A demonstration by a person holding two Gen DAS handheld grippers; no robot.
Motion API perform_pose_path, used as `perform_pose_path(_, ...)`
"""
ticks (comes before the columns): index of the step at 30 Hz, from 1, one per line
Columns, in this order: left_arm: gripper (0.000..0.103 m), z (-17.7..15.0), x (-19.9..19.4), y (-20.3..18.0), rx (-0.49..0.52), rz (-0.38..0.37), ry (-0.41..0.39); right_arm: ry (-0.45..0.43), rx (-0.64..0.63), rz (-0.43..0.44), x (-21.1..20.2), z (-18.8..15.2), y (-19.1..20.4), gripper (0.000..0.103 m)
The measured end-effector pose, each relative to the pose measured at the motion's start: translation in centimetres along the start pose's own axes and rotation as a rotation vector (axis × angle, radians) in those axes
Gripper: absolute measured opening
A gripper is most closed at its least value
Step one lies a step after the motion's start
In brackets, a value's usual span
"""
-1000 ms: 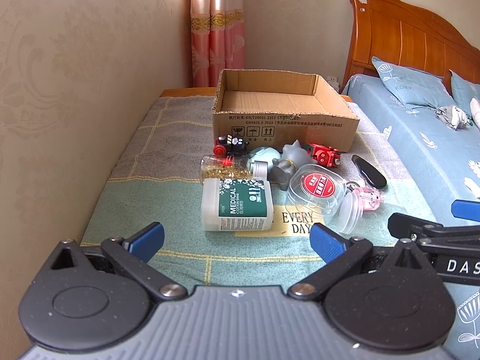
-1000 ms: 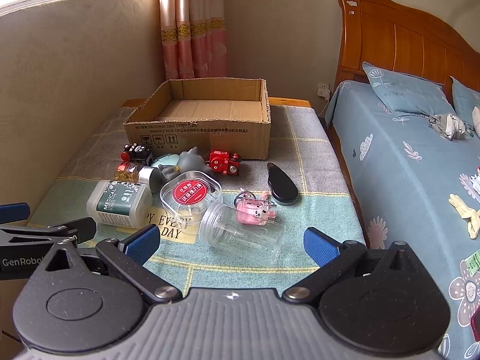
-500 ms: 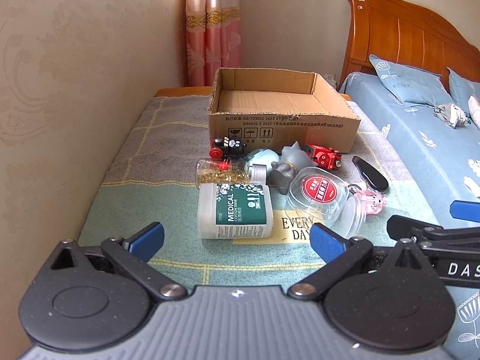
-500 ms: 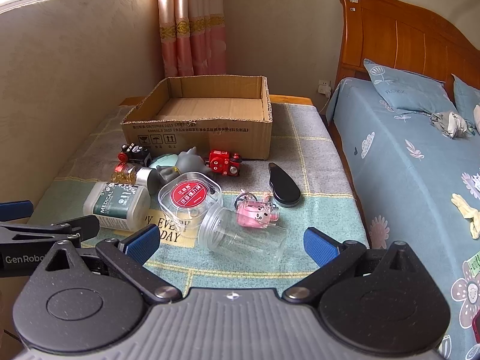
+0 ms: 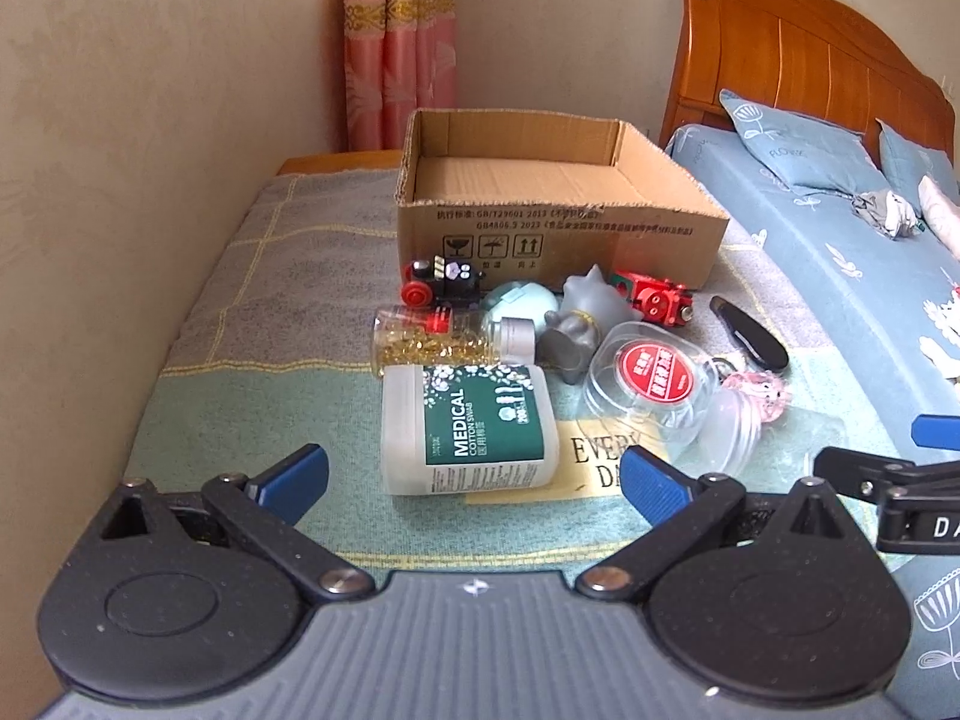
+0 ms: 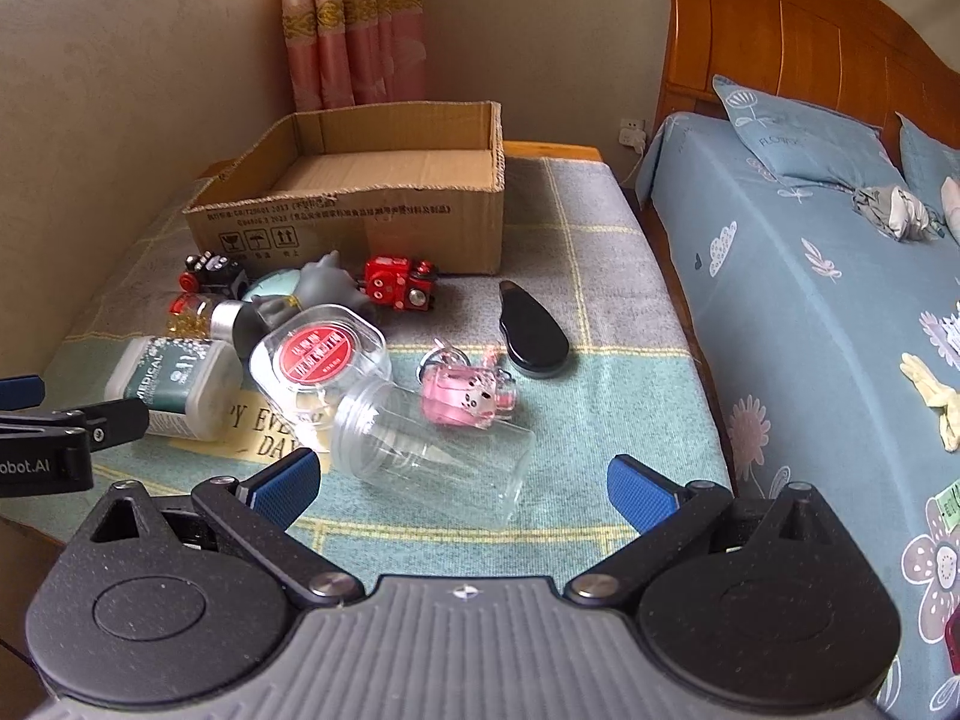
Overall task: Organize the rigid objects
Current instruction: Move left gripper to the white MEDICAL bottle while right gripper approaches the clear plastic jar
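An open, empty cardboard box stands at the back of a cloth-covered table. In front of it lie a white-and-green cotton swab box, a bottle of gold capsules, a clear jar with a red label, a clear glass jar on its side, a pink keychain, a grey figure, two red toys and a black oval case. My left gripper and right gripper are both open and empty, just short of the objects.
A wall runs along the table's left side, with a pink curtain in the corner. A bed with a blue sheet and wooden headboard lies right of the table. A yellow "every day" card lies under the jars.
Both grippers have moved forward a little toward the objects. Nothing on the table has moved, and both grippers stay open.
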State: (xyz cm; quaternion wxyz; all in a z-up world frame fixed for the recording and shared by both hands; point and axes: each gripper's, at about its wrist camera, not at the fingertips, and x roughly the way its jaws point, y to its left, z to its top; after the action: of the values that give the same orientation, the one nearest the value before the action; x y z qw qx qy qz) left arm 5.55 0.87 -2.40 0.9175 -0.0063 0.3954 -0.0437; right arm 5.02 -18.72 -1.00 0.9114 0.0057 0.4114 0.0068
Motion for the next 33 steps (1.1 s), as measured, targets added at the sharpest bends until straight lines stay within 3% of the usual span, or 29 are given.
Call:
perform_pose_path(4,0.102,0.1,1.8,0.3,0.019,0.004,0.020,0.045,0.029,0.004,1.7,-0.2,-0.9,0.103)
perform_pose_path(9,0.102,0.5,3.8,0.5,0.035,0.007,0.042,0.032,0.051,0.043,2.5,0.5,-0.9,0.103)
perform_pose_path(16,0.102,1.1,6.2,0.7,0.055,-0.002,0.048,-0.024,-0.092,0.044,3.9,2.2,2.5,0.103)
perform_pose_path(21,0.102,0.9,7.2,0.9,0.058,-0.017,0.070,0.007,-0.169,0.009,5.4,1.9,3.9,0.103)
perform_pose_path(33,0.102,-0.7,7.9,2.1,0.076,-0.016,0.107,0.033,-0.156,-0.077,3.9,-1.7,-0.1,0.103)
